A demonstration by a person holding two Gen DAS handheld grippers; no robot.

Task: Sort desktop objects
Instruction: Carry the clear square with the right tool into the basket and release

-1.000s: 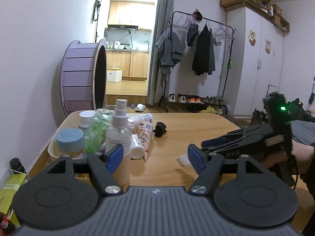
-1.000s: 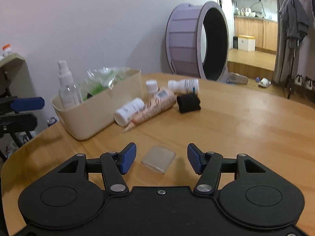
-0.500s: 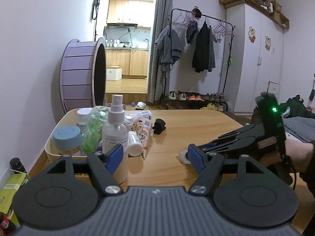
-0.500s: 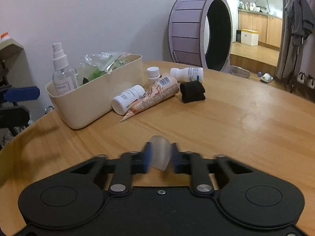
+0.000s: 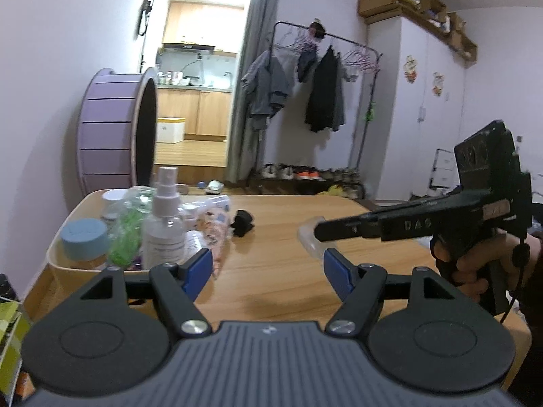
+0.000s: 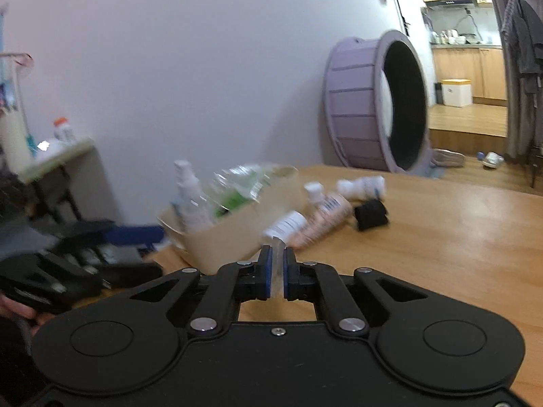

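Clear packet (image 6: 277, 264) pinched in right hand-held gripper (image 6: 277, 273).

The round wooden table (image 5: 281, 271) is of warm honey-orange colour with a fine grain. On it stands the cream plastic bin (image 6: 234, 237). Inside the bin, the clear spray bottle (image 5: 164, 224) has a white cap, the small jar (image 5: 83, 242) has a pale blue lid, and the crumpled bag (image 5: 127, 234) shows bright green. Beside the bin lie white bottles (image 6: 288, 224) with blue print (blurred here) and a peach-pink patterned tube (image 6: 325, 218). The small folded cloth (image 5: 241, 223) is black. Both hand-held grippers are black with blue pads: left (image 5: 266, 273), right (image 6: 277, 273). The thin plastic packet (image 5: 310, 240) is translucent and almost colourless.
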